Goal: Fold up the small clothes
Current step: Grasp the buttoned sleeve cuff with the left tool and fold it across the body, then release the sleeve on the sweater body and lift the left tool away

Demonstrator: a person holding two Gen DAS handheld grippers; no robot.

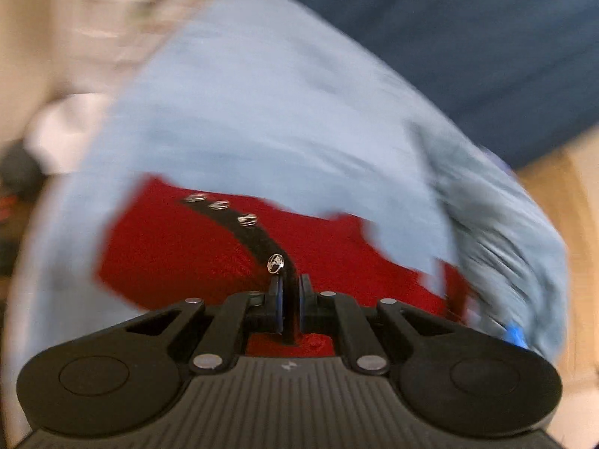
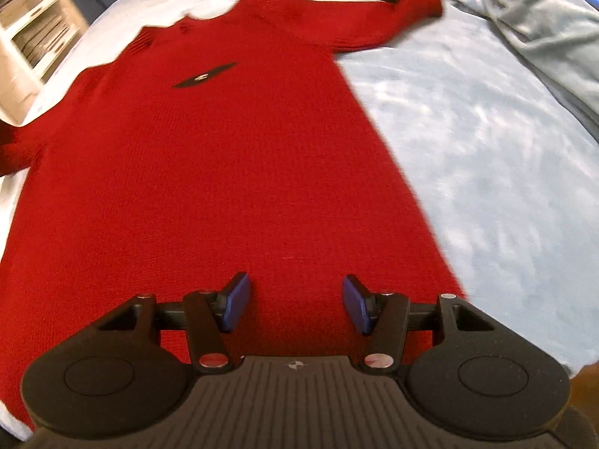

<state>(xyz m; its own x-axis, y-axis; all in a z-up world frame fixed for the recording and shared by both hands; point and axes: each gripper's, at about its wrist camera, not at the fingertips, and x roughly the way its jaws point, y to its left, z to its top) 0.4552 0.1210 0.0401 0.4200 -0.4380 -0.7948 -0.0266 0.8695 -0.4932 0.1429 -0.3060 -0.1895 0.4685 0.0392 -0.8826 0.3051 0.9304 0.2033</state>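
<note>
A red knit sweater [image 2: 209, 172] lies spread flat on a light blue bed cover [image 2: 486, 142], neck end far from me, one sleeve [image 2: 404, 3] stretched to the far right. My right gripper [image 2: 295, 303] is open, its blue pads [image 2: 237, 301] apart just above the sweater's near hem. In the left wrist view my left gripper [image 1: 289, 305] is shut on a black strap with silver studs [image 1: 258, 235] that belongs to the red sweater [image 1: 179, 254]. That view is motion-blurred.
A grey blanket [image 2: 543, 26] is bunched at the far right of the bed. A pale shelf unit [image 2: 30, 33] stands at the left. A dark blue surface [image 1: 468, 37] lies beyond the bed and wooden floor [image 1: 572, 202] to the right.
</note>
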